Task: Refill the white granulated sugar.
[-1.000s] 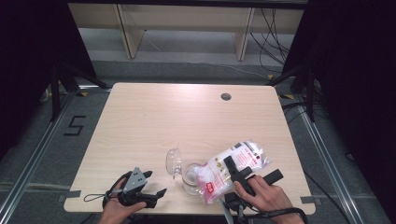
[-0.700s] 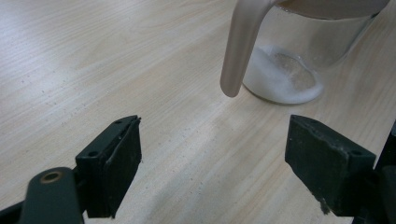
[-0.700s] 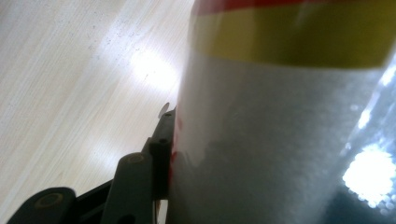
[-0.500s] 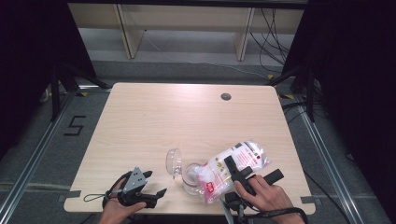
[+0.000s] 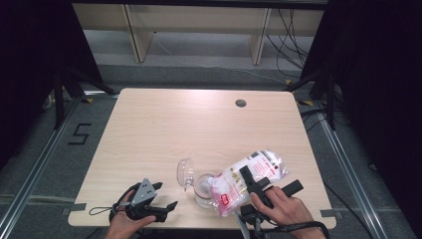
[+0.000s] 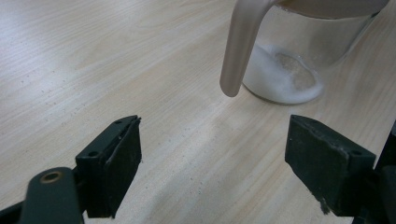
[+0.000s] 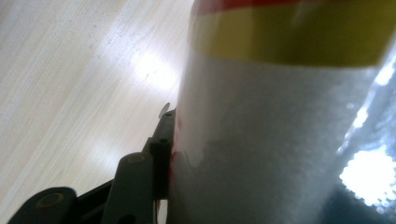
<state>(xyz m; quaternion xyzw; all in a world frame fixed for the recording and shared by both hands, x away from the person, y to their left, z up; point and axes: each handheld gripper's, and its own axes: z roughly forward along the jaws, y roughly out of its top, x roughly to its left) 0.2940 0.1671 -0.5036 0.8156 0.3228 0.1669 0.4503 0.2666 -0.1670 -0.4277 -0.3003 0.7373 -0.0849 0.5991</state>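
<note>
Near edge first: left gripper (image 5: 161, 207) sits low at the table's (image 5: 199, 124) front-left corner, close to the front lip, jaws spread wide with bare wood between them. In the left gripper view (image 6: 212, 154) both pads are apart and touch nothing; the glass jar (image 6: 299, 51) stands just ahead of them, a layer of white granules in its bottom, and its hinged lid's edge (image 6: 238, 51) hangs down beside it.

Right gripper (image 5: 254, 185) is also near the front edge, right of centre, clamped on the plastic bag (image 5: 249, 174) of white powder. The right gripper view shows one jaw pressed flat against the bag's side (image 7: 280, 154); the other jaw is hidden behind the bag. Bag lies tilted, its lower end over the jar's mouth (image 5: 204, 185), its upper end up and to the right.

Jar sits between the two grippers, near the front edge, lid (image 5: 185, 172) flipped open to its left.

Room: tight at the front strip, with jar, bag and both hands crowded together. Right hand (image 5: 283, 209) has a modest margin to the right edge. Beyond the jar the tabletop is open wood all the way to the back edge, apart from a small round cable port (image 5: 241, 103) near the back, right of centre. Past the table: floor, a rail on each side, shelving legs.
</note>
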